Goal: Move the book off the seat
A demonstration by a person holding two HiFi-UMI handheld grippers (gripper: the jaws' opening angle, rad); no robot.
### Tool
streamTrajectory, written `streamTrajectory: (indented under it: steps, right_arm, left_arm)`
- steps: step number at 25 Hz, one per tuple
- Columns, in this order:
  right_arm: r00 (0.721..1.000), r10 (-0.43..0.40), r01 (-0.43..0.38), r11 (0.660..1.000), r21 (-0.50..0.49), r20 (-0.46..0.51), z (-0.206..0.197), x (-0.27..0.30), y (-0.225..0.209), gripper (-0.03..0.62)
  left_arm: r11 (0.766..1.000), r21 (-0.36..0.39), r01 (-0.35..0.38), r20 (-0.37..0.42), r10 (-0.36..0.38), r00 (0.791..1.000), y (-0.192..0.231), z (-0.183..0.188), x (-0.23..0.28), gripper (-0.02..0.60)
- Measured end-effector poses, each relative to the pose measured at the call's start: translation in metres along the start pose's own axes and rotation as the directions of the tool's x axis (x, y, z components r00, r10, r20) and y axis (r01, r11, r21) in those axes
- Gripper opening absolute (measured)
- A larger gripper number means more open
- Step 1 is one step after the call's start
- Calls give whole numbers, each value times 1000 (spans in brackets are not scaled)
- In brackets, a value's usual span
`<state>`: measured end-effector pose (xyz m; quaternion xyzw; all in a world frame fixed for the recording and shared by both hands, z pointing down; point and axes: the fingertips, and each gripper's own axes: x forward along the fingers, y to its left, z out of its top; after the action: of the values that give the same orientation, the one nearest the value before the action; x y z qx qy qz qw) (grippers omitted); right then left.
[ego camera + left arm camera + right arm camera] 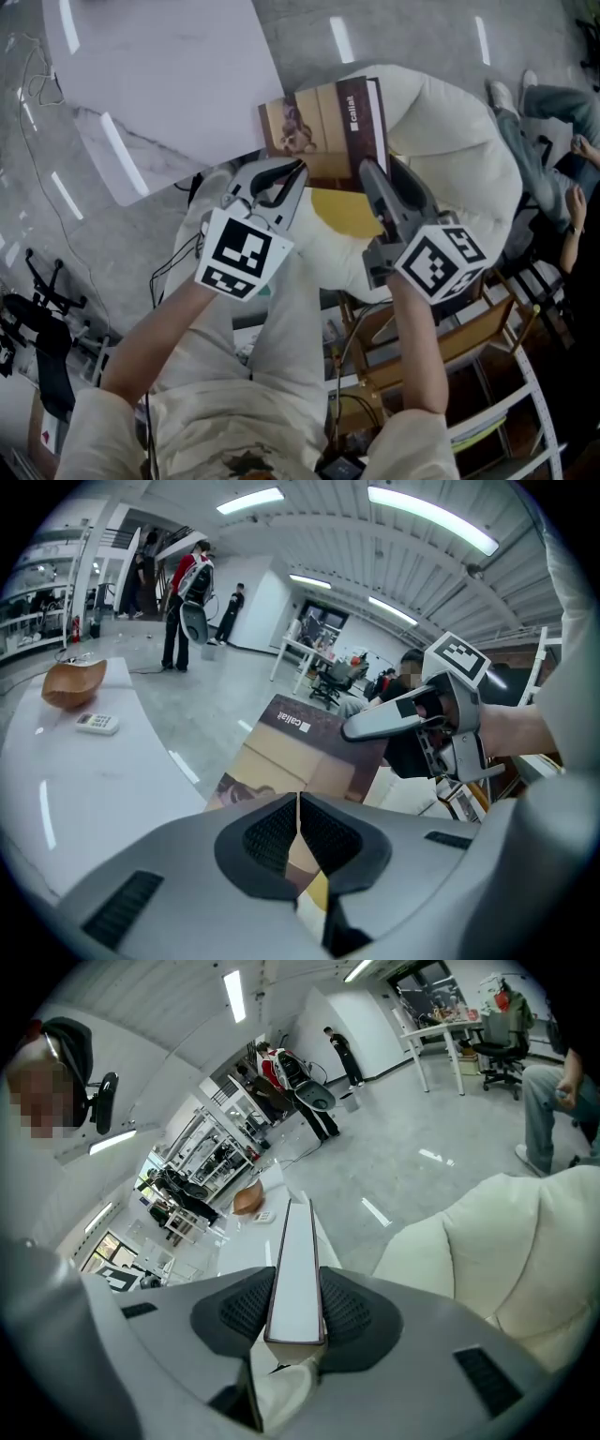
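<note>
A brown hardcover book point(328, 127) hangs in the air over the cream beanbag seat point(450, 141), held from its near edge by both grippers. My left gripper point(298, 173) is at the book's near left corner; in the left gripper view its jaws point(298, 817) are pressed together on a thin cover edge, with the brown cover point(300, 752) stretching beyond. My right gripper point(368, 173) is shut on the thick page block point(298, 1269), which stands on edge between its pads point(296, 1312). The right gripper point(375, 722) also shows in the left gripper view.
A white table point(159, 75) lies at the far left, with a wooden bowl point(73, 682) and a remote point(97, 723) on it. A yellow cushion point(347, 211) lies on the beanbag under the book. A seated person point(553, 122) is at the right. Wooden shelving point(469, 347) stands near my right arm.
</note>
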<state>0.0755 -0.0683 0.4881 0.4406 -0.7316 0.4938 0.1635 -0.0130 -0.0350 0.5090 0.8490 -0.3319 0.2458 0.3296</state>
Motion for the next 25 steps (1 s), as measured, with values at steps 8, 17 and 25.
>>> streamTrajectory:
  steps: [8, 17, 25]
  right_arm:
    - [998, 58, -58, 998, -11, -27, -5, 27, 34, 149]
    - [991, 114, -116, 993, -27, -67, -6, 56, 61, 149]
    - [981, 166, -171, 984, -42, -99, -22, 88, 87, 149]
  left_arm:
    - [997, -56, -53, 4, 53, 999, 28, -13, -19, 13]
    - [980, -115, -160, 24, 164, 986, 62, -17, -38, 12]
    - [958, -138, -251, 22, 256, 966, 90, -27, -54, 12]
